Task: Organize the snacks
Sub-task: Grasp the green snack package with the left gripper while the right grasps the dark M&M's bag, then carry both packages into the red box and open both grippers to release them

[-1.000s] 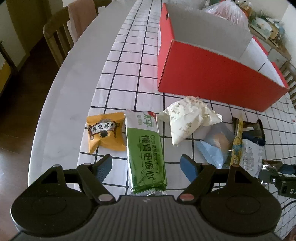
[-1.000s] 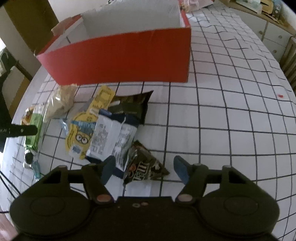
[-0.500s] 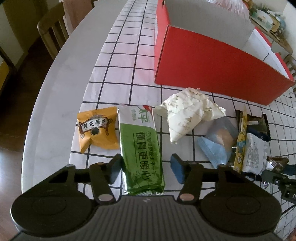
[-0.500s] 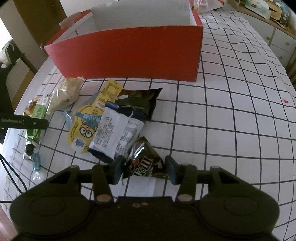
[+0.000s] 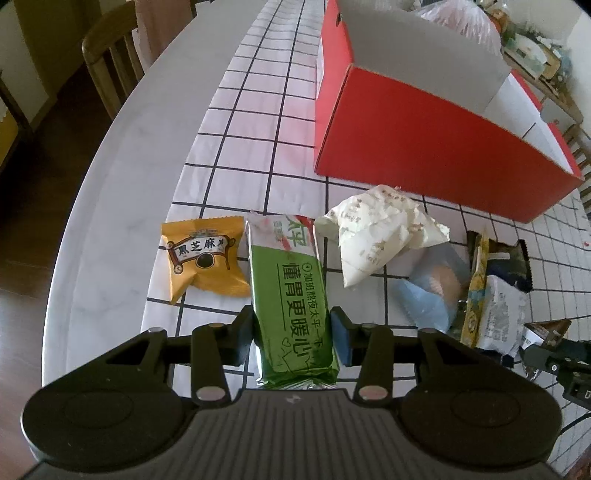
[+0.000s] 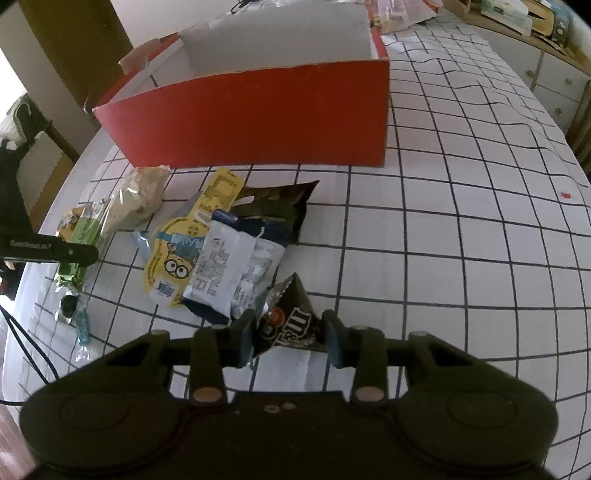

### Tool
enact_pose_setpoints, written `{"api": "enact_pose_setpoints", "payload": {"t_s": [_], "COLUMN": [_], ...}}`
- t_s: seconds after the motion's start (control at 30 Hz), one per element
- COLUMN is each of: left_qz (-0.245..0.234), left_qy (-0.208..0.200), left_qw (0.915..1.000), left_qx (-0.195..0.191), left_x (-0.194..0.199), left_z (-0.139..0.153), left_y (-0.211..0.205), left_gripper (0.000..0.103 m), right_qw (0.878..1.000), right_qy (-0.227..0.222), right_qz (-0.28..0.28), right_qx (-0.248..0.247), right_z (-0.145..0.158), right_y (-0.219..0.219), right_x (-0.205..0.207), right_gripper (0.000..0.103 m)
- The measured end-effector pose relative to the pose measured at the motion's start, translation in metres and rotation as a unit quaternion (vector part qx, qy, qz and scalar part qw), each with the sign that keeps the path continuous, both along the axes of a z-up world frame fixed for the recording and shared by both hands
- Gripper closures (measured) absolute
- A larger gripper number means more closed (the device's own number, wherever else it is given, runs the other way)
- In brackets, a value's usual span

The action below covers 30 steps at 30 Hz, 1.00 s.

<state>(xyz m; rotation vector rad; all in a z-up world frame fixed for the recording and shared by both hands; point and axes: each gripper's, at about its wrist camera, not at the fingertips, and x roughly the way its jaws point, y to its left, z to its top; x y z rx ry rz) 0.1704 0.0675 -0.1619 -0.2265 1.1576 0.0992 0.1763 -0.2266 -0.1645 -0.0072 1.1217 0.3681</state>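
Left tongs (image 5: 291,328), angled downward, closing on green packet (image 5: 291,291); right tongs (image 6: 289,334) clench brown packet (image 6: 290,325).

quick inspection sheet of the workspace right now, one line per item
surface: table under a white grid cloth.
job's things: open red box; green packet, orange packet, cream bag, brown candy bag, yellow and white packets heaped in front of the box.
clutter: plastic bag behind the box.
grippers: left claw closing, pads at the green packet's sides; right claw shut on the brown candy bag.
cables: black cable at the table edge.
surroundings: wooden chair, cabinet.
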Motion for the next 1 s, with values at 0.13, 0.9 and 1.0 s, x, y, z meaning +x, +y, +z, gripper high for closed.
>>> {"api": "enact_pose_setpoints", "payload": {"t_s": [0.13,0.9,1.0], "left_qz": [0.007,0.024,0.017], "left_qy": [-0.007,-0.048,-0.066], "left_qw": [0.9999,0.9956,0.9947], "left_qx": [-0.013,-0.077,-0.078], "left_x": [-0.003,-0.042,-0.049], "left_z": [0.006,0.049,0.063], "left_y": [0.004,0.018,0.014], "left_gripper": [0.061,0.062,0.062], "right_qw": [1.0,0.997,0.996], "right_qy": [-0.003,-0.039,-0.047], "right_qz": [-0.011,-0.051,-0.051], "right_qx": [0.005,0.037,0.047], "right_z": [0.003,0.049,0.059], "right_y": [-0.005,-0.024,-0.026], "right_x": [-0.001,-0.032,-0.037], "right_gripper": [0.068,0.069,0.069]}}
